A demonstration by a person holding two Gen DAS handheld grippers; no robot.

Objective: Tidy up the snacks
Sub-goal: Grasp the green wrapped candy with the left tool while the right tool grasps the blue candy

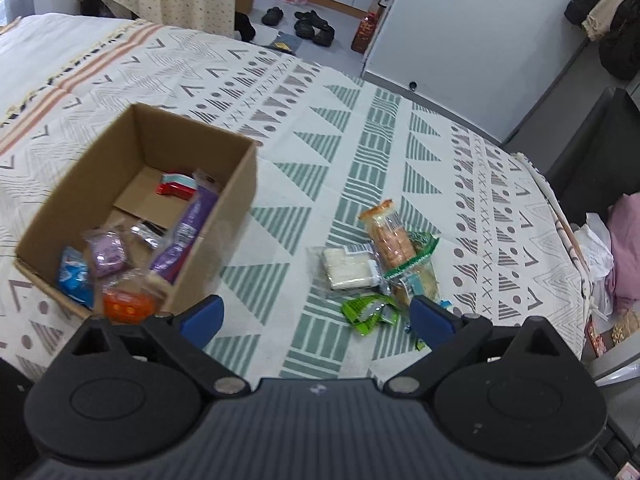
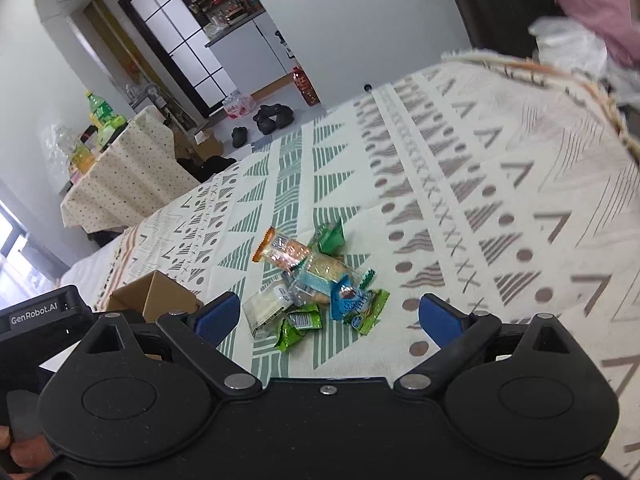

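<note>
We hold two black grippers with blue-padded tips above a bed spread with a cream cloth (image 1: 360, 128) printed in green and grey triangles. Both the left gripper (image 1: 316, 316) and the right gripper (image 2: 330, 314) have their jaws spread wide and hold nothing. To the left sits an open cardboard box (image 1: 236, 200), stiff-walled and brown, already holding several wrapped snacks in purple, blue, orange and red. Just beside it on the cloth lies a small heap of loose snacks (image 1: 380, 268), touching and partly overlapping one another: a clear packet of round orange-brown biscuits (image 1: 390, 240), a flat white block in clear film (image 1: 348, 268), a crumpled bright green sachet (image 1: 368, 312), and, seen from the right wrist, a blue packet (image 2: 350, 302). We judge all of these light and thin, their shiny film crinkly and likely slippery, and the biscuits probably easy to crush. The safer hold looks to be across a packet's flat body or its crimped end seal, with a gentle squeeze. The soft bedding may give way under a downward press.
</note>
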